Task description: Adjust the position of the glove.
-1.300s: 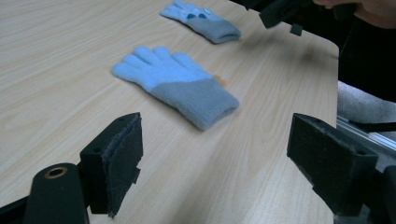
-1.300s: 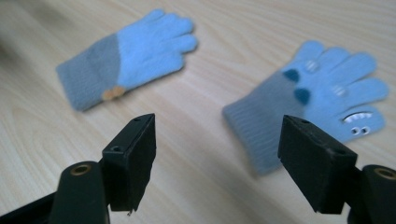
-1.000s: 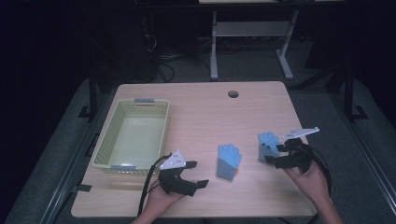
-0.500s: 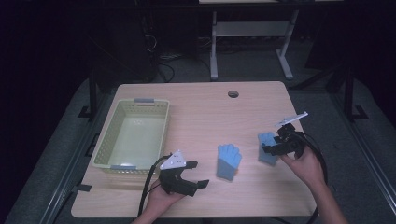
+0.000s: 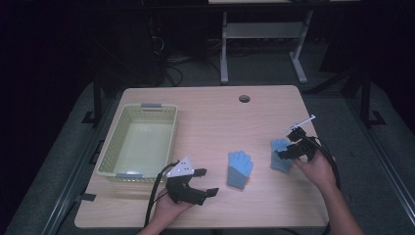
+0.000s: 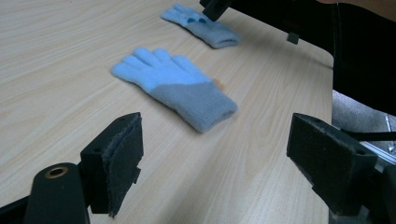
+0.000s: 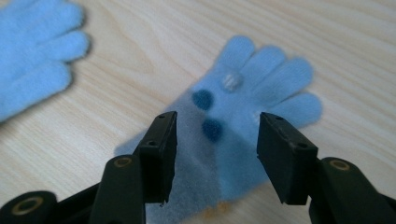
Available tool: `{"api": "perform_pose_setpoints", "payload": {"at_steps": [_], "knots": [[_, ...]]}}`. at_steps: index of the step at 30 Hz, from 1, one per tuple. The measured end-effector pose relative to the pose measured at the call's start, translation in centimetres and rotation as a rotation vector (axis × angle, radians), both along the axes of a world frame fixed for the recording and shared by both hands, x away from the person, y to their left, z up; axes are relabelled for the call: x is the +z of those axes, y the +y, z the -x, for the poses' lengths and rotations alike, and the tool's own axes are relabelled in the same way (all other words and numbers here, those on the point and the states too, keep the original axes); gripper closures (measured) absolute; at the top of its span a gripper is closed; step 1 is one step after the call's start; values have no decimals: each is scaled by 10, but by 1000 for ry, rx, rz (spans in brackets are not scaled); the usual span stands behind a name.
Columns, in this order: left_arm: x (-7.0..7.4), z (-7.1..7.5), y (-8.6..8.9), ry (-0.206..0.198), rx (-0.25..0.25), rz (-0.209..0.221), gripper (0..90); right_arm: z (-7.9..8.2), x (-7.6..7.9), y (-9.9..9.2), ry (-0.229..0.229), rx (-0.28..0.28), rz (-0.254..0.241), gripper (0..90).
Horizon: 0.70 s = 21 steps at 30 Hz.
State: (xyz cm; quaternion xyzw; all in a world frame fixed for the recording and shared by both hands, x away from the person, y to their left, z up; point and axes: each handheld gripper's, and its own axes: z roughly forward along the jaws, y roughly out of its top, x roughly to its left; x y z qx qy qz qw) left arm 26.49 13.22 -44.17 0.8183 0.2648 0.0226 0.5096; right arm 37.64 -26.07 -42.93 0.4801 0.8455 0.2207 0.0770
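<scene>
My left gripper (image 5: 195, 188) sits at the near edge of the tabletop (image 5: 210, 117), fingers (image 6: 119, 161) spread wide and empty, aimed at the nearer glove (image 5: 239, 168) lying flat ahead of it. Over on the right, my right gripper (image 5: 288, 149) is down over the far glove (image 7: 243, 121), and that's the one in play. Its fingers (image 7: 161, 149) have just been closing and now straddle the cuff end, one to each side, not yet pinching as far as I can see. The glove's long axis runs straight away from them, fingertips pointing off beyond. I'd say the right hand is clearly the nearer one for this pick. Beyond the gloves, pale wood, a basket (image 5: 122, 169) off to the left, then a dark room.
</scene>
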Motion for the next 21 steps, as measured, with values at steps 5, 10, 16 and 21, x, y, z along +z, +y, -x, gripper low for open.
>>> {"api": "perform_pose_setpoints", "payload": {"at_steps": [5,10,16,21], "knots": [[0,1,0,-5,6,3,183,-3,-10,9,42,19,75,535],[0,0,1,-3,6,3,184,-4,-13,11,51,16,101,608],[0,1,0,-5,8,3,184,-5,-14,13,44,13,110,676],[1,1,2,-12,19,15,187,-4,-13,12,48,7,100,776]]}}
